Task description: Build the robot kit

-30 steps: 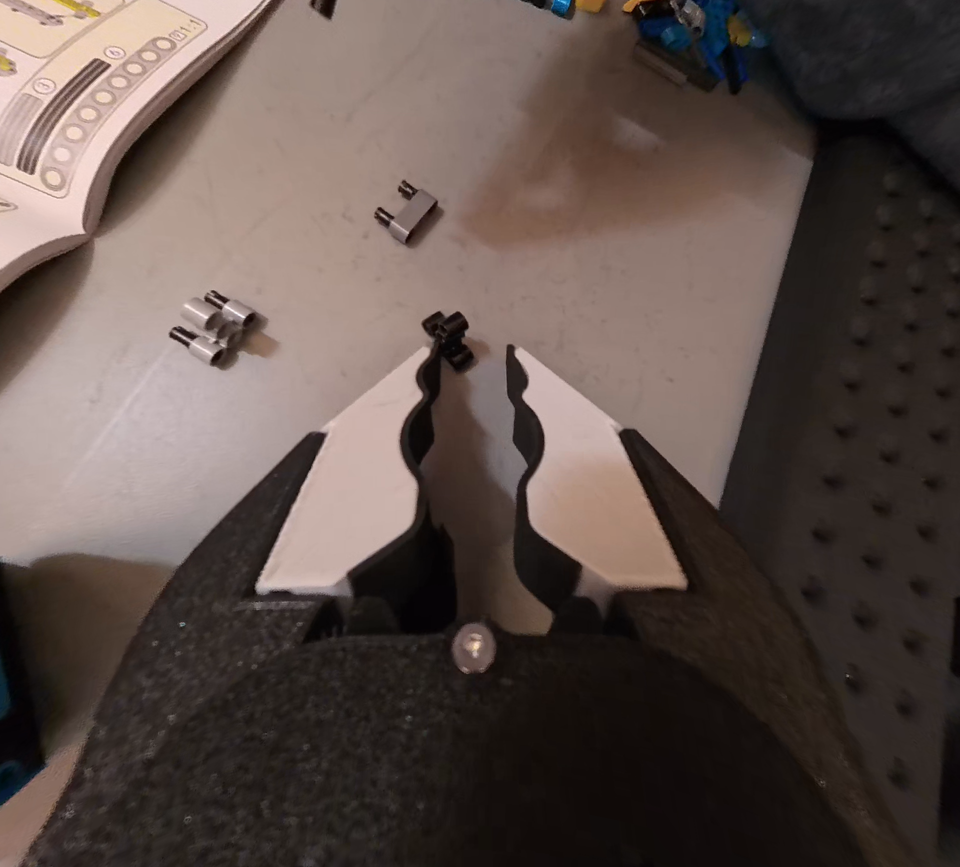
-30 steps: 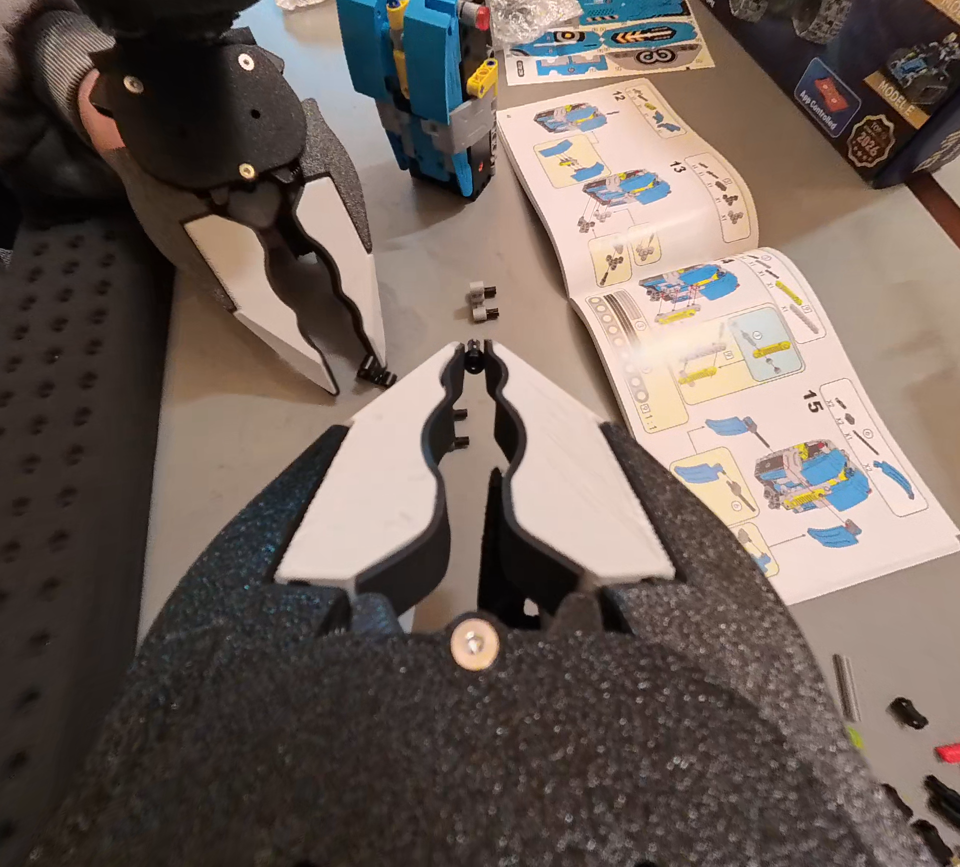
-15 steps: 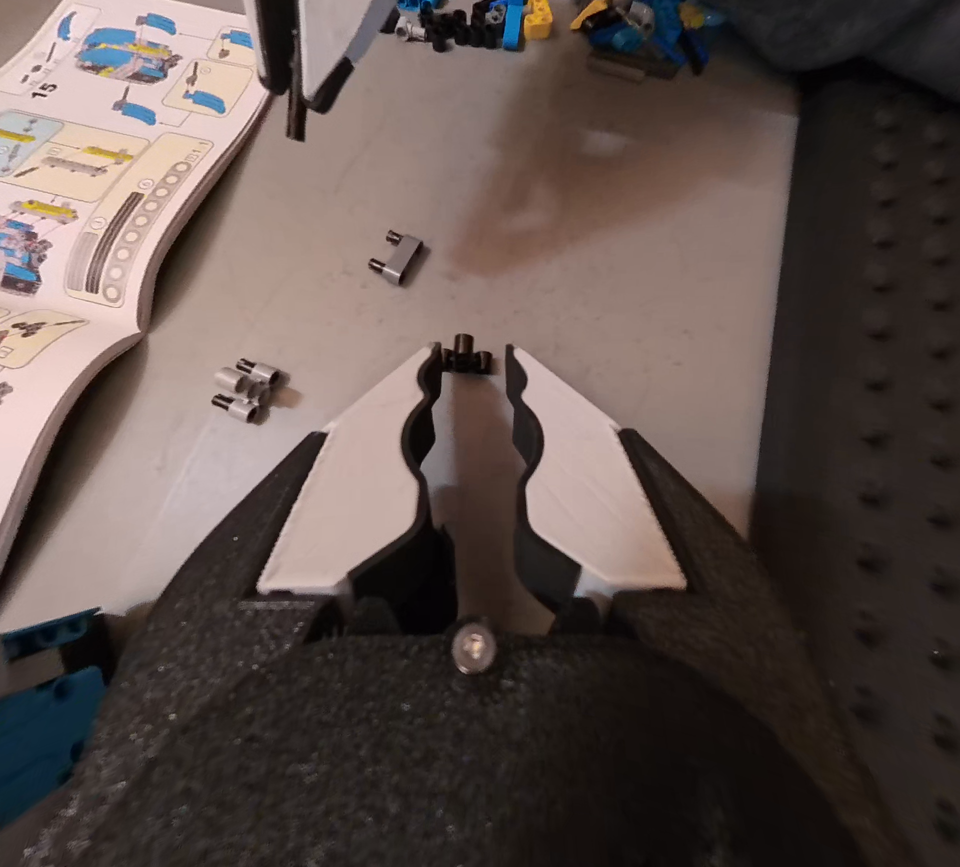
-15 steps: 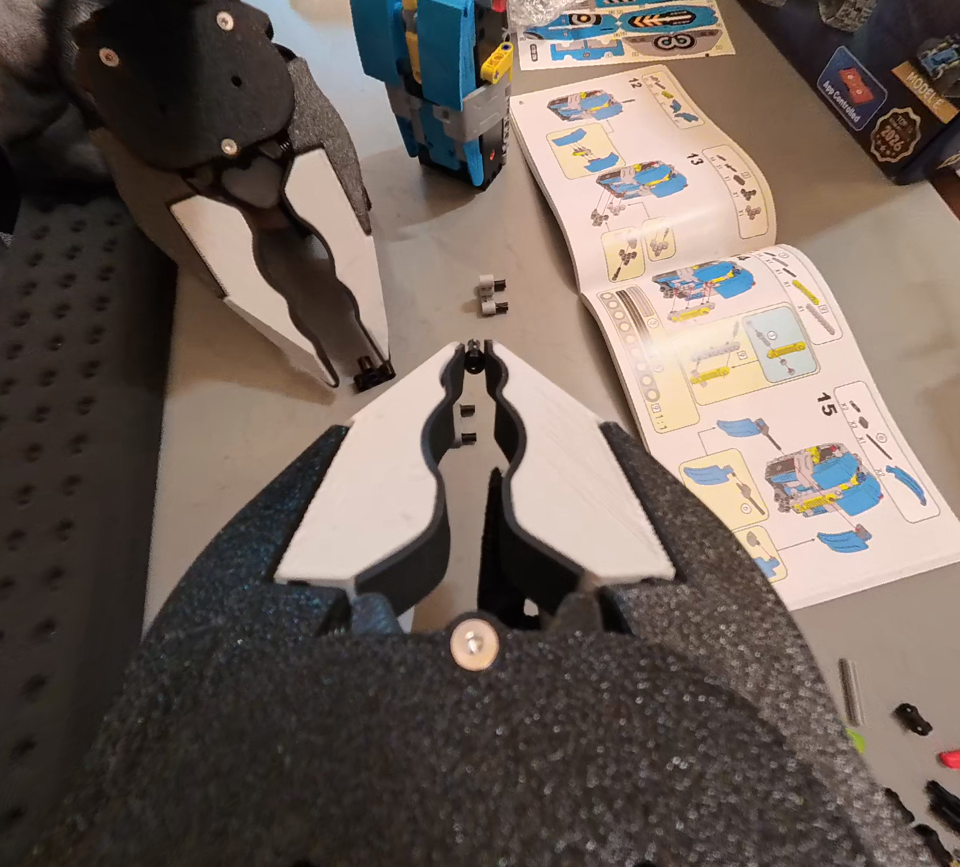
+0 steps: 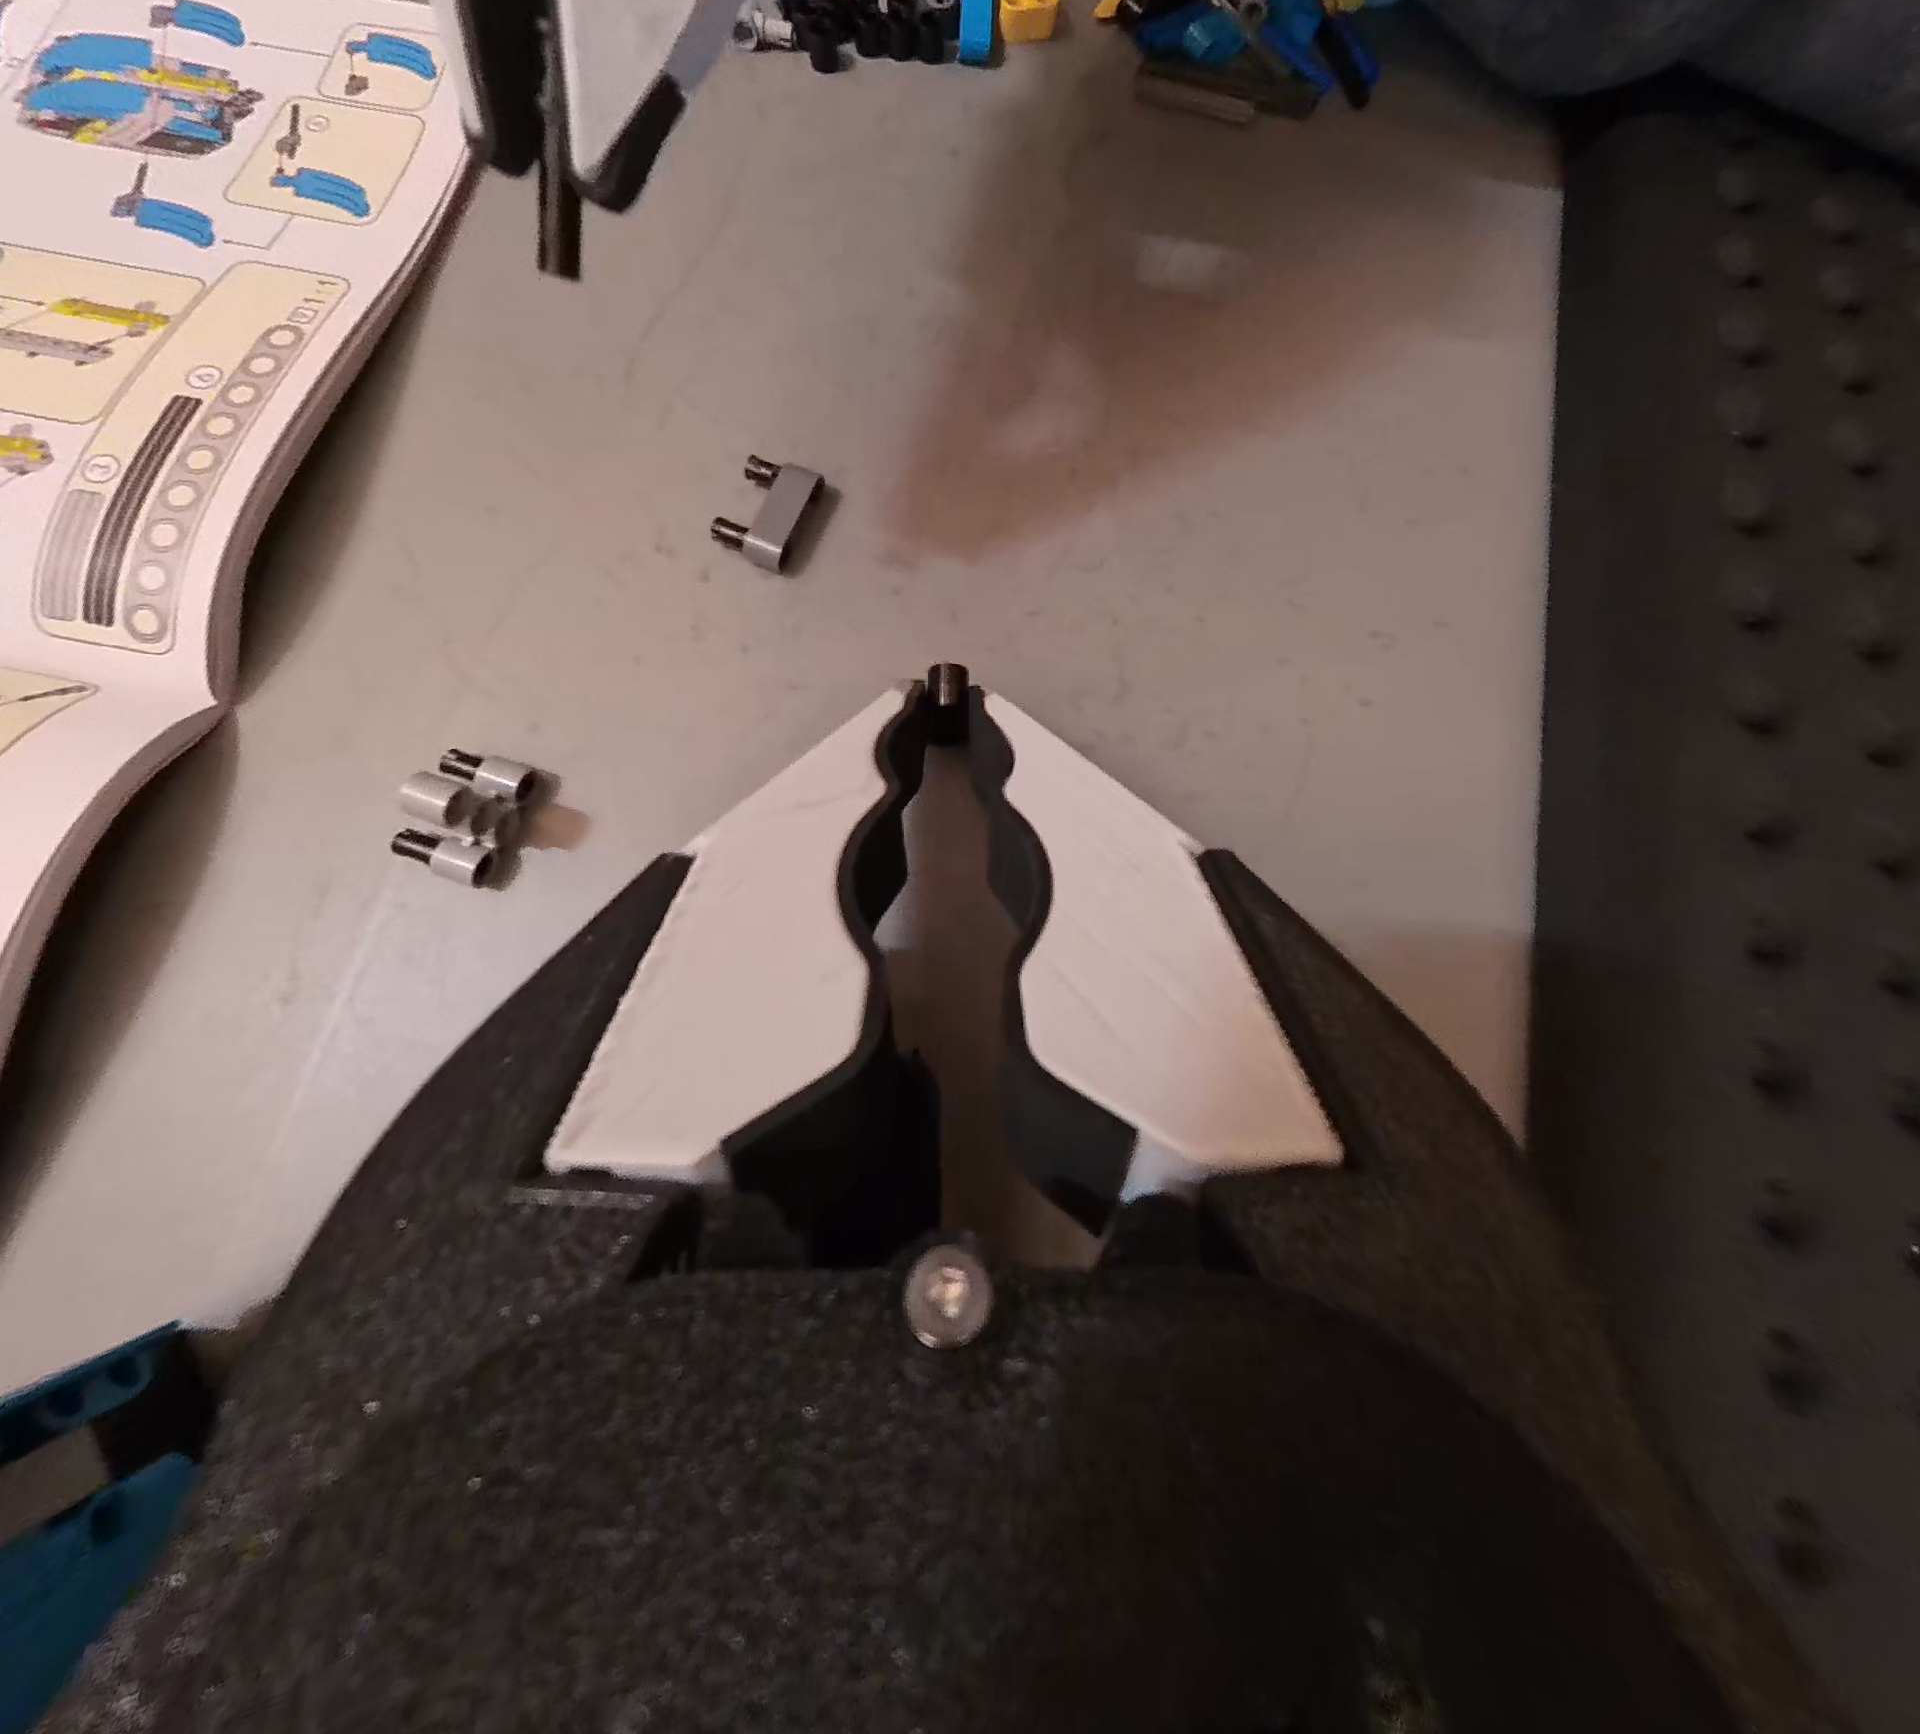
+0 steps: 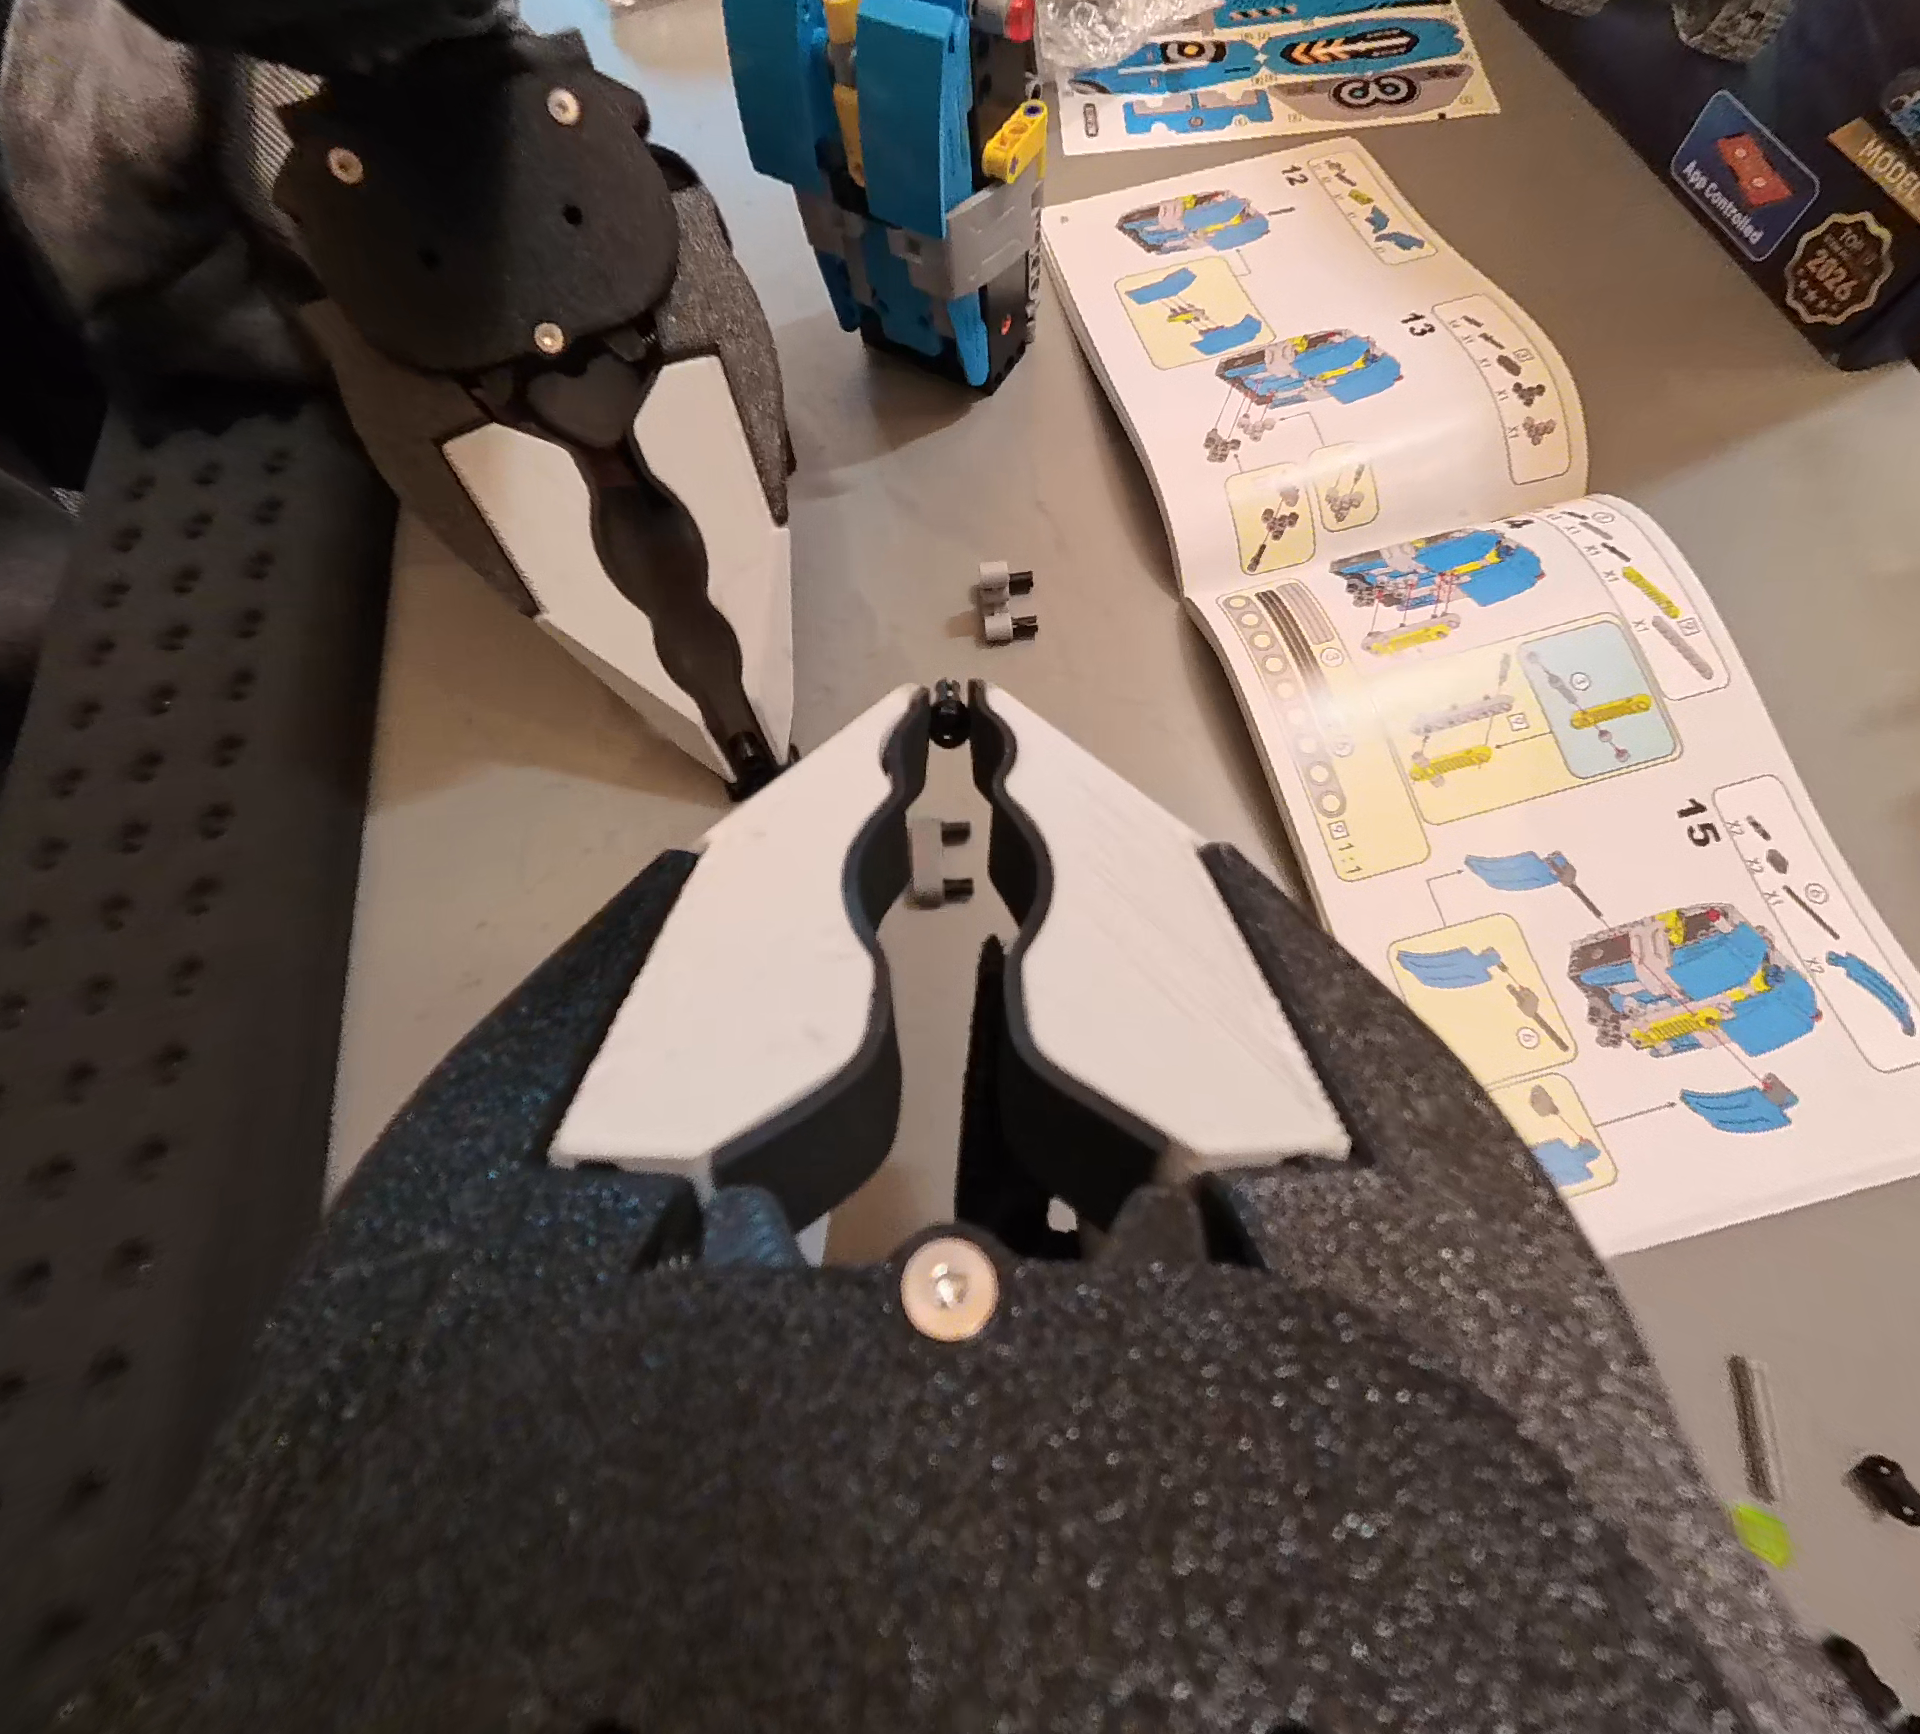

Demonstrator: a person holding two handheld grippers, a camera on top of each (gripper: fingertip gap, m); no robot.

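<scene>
While the left gripper (image 5: 943, 710) pinches a small black plastic connector (image 5: 947, 703) at its tips above the grey tabletop (image 5: 1195, 541), the right gripper (image 6: 951, 716) clamps a thin black axle pin (image 6: 947, 718). Between them lie a grey two-pin brick (image 5: 781, 512) and silver-grey sleeve cluster (image 5: 468, 814), beside an open instruction booklet (image 6: 1455, 645).

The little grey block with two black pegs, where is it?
The grey block with two black pegs lies on the grey table, in the left wrist view just ahead of the left gripper, with the open instruction booklet to its left.
</scene>
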